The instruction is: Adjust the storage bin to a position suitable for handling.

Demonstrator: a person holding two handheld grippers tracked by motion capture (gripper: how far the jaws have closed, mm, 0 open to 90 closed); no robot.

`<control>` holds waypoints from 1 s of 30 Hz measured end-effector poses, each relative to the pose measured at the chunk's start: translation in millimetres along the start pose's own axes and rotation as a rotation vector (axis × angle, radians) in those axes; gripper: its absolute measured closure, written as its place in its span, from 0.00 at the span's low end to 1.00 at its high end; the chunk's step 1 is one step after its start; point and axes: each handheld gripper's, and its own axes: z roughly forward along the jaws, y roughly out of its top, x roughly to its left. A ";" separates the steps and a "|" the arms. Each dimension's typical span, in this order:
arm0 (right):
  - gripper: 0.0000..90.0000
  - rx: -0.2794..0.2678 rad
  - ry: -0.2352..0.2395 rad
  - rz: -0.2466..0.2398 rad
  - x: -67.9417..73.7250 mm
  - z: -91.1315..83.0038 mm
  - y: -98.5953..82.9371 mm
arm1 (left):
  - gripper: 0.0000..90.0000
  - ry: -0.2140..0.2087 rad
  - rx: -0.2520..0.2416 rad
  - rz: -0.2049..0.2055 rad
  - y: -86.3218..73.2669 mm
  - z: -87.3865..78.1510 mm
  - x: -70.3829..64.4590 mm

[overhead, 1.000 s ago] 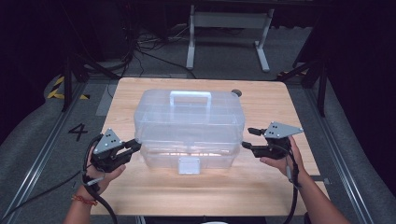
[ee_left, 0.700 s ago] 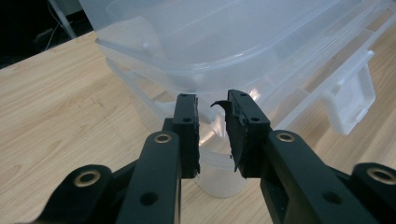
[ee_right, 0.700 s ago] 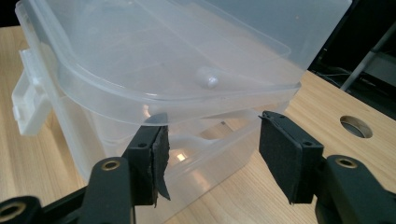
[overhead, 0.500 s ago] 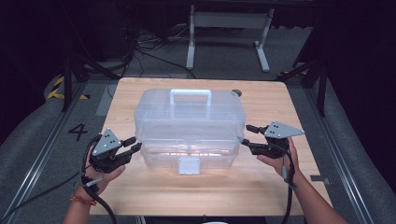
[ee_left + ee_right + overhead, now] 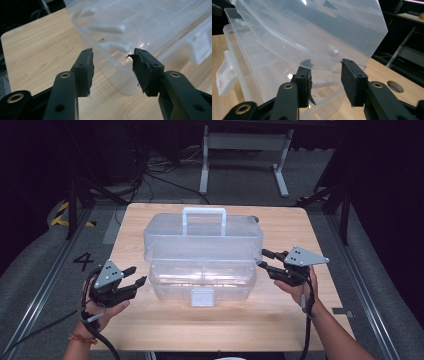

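Observation:
A clear plastic storage box (image 5: 202, 280) stands mid-table, its lid (image 5: 202, 237) lifted ajar above the base, a white handle (image 5: 203, 212) on top and a white latch (image 5: 202, 296) at the near side. My left gripper (image 5: 139, 275) is open, a short way off the box's near-left corner; in the left gripper view (image 5: 112, 67) its jaws frame that rounded corner (image 5: 125, 82) without touching it. My right gripper (image 5: 261, 259) is open at the box's right end; in the right gripper view (image 5: 324, 77) the lid's lower edge (image 5: 322, 58) runs just above the gap between the jaws.
The box rests on a wooden table (image 5: 210, 325) with bare wood near and beside it. A round hole (image 5: 395, 86) is cut in the table's far right part. Dark floor with cables and a metal stand (image 5: 245, 150) lies beyond.
The left gripper has drawn back slightly toward the near left. The right gripper has risen a little at the box's right end, and the lid now stands ajar.

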 end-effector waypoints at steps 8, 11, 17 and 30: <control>0.72 -0.061 -0.078 -0.027 3.2 3.1 7.6 | 0.46 0.023 0.053 -0.068 -30.4 1.8 5.9; 0.73 -0.078 -0.103 -0.033 4.1 5.1 10.0 | 0.44 0.021 0.087 -0.074 -40.2 7.4 6.4; 0.75 -0.097 -0.141 -0.026 0.1 8.9 18.8 | 0.39 0.032 0.154 -0.075 -57.0 21.6 4.3; 0.79 -0.136 -0.230 0.000 -9.0 19.6 37.4 | 0.33 -0.023 0.220 -0.068 -79.1 41.8 -2.0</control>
